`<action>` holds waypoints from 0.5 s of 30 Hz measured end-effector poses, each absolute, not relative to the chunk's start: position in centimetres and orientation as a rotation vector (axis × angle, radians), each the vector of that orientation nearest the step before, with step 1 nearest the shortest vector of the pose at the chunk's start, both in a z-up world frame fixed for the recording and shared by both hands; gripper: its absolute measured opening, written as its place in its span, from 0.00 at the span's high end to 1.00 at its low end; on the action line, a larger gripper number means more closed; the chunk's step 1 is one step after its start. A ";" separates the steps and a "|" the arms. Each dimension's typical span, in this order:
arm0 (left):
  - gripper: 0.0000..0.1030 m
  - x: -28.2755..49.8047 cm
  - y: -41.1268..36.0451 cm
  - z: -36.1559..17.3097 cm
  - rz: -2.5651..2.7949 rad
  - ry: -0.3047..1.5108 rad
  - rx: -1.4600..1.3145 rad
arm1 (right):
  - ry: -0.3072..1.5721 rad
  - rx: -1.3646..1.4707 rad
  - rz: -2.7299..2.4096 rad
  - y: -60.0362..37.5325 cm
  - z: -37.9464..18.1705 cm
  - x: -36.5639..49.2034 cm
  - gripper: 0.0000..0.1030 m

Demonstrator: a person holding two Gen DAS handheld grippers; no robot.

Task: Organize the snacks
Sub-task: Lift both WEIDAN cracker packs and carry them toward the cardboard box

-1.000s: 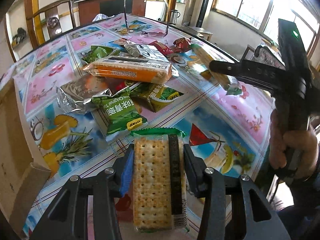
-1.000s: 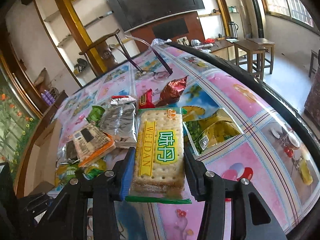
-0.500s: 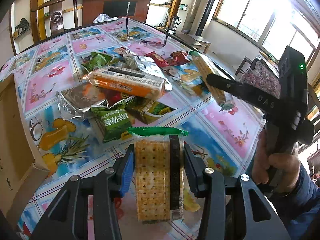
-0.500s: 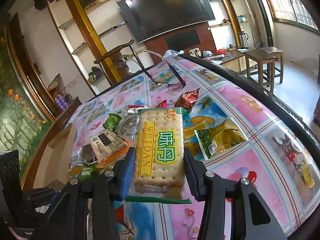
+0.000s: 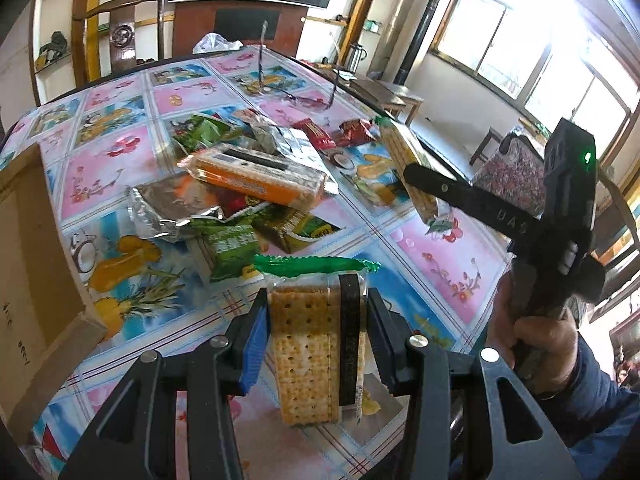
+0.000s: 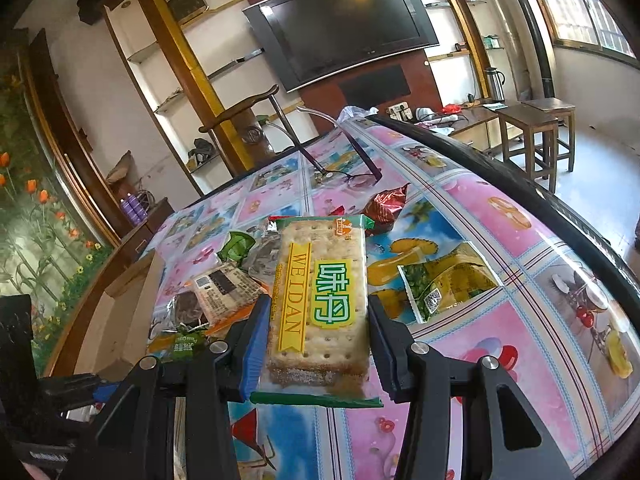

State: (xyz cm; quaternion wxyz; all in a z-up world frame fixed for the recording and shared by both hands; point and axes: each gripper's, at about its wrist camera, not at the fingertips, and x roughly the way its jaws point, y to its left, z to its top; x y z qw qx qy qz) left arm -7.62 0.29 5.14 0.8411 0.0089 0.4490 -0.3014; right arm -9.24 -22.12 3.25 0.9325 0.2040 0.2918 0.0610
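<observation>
I read "WEIDAN" in yellow letters on the cracker pack [image 6: 320, 300], and "UAS" on the black gripper arm [image 5: 508, 216].

The table [image 5: 132, 168] is covered with a glossy cloth printed in pink and blue squares of fruit and flowers. Around its middle lies a loose heap of snack packets: an orange cracker pack [image 5: 256, 176] sits on top of a silver foil bag [image 5: 168, 204] and green packets [image 5: 228, 244]. 2 red wrappers [image 5: 336, 136] lie beyond the heap. A pair of glasses [image 6: 344, 176] rests toward the far edge. A yellow-green packet [image 6: 448, 284] lies apart, toward the right edge. A cardboard box [image 5: 36, 280] sits at the left edge.
</observation>
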 end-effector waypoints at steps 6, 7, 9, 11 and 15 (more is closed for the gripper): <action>0.57 -7.2 3.3 6.4 -0.607 0.917 -0.034 | 0.607 0.411 0.104 -22.1 3.3 -9.0 0.51; 0.57 -7.2 4.1 6.7 -0.595 0.906 -0.043 | 0.609 0.408 0.099 -22.0 3.3 -9.0 0.51; 0.57 -7.0 5.4 7.2 -0.581 0.890 -0.063 | 0.615 0.413 0.088 -21.7 3.4 -8.7 0.51; 0.57 -6.7 6.8 7.6 -0.563 0.876 -0.081 | 0.625 0.433 0.102 -21.2 3.5 -8.3 0.51; 0.57 -5.9 9.6 8.2 -0.535 0.855 -0.112 | 0.626 0.399 0.148 -18.4 4.7 -7.9 0.51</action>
